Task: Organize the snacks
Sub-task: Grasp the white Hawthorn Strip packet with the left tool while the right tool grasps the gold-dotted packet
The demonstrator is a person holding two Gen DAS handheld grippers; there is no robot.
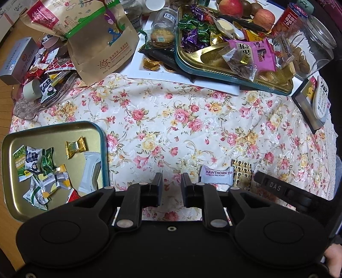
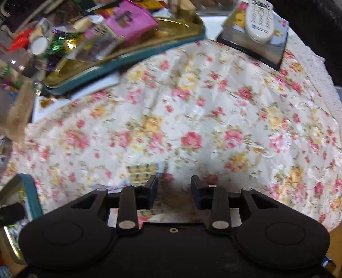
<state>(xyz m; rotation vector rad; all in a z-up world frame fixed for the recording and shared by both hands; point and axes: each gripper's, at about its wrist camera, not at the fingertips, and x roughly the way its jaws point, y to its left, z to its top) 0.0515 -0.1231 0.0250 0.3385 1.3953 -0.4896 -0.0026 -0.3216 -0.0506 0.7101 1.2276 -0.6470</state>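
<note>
A gold tin tray (image 1: pixel 53 132) at my lower left holds several wrapped snacks. A second gold tray (image 1: pixel 213 66) at the back is piled with candies and a pink packet (image 1: pixel 254 53). A white Hawthorn Strip packet (image 1: pixel 215 174) and a gold patterned packet (image 1: pixel 242 173) lie on the floral cloth just right of my left gripper (image 1: pixel 171 177), which is open and empty. My right gripper (image 2: pixel 173 181) is open and empty above the cloth; the gold patterned packet (image 2: pixel 143 170) lies blurred just left of its fingers.
A brown paper snack bag (image 1: pixel 92 36), a clear dish of snacks (image 1: pixel 42 89), glass jars (image 1: pixel 314 49), apples (image 1: pixel 230 6) and a remote on a book (image 1: pixel 320 96) crowd the back. The right gripper's body (image 1: pixel 277 188) shows at lower right. The tin tray's edge (image 2: pixel 32 192) is at left.
</note>
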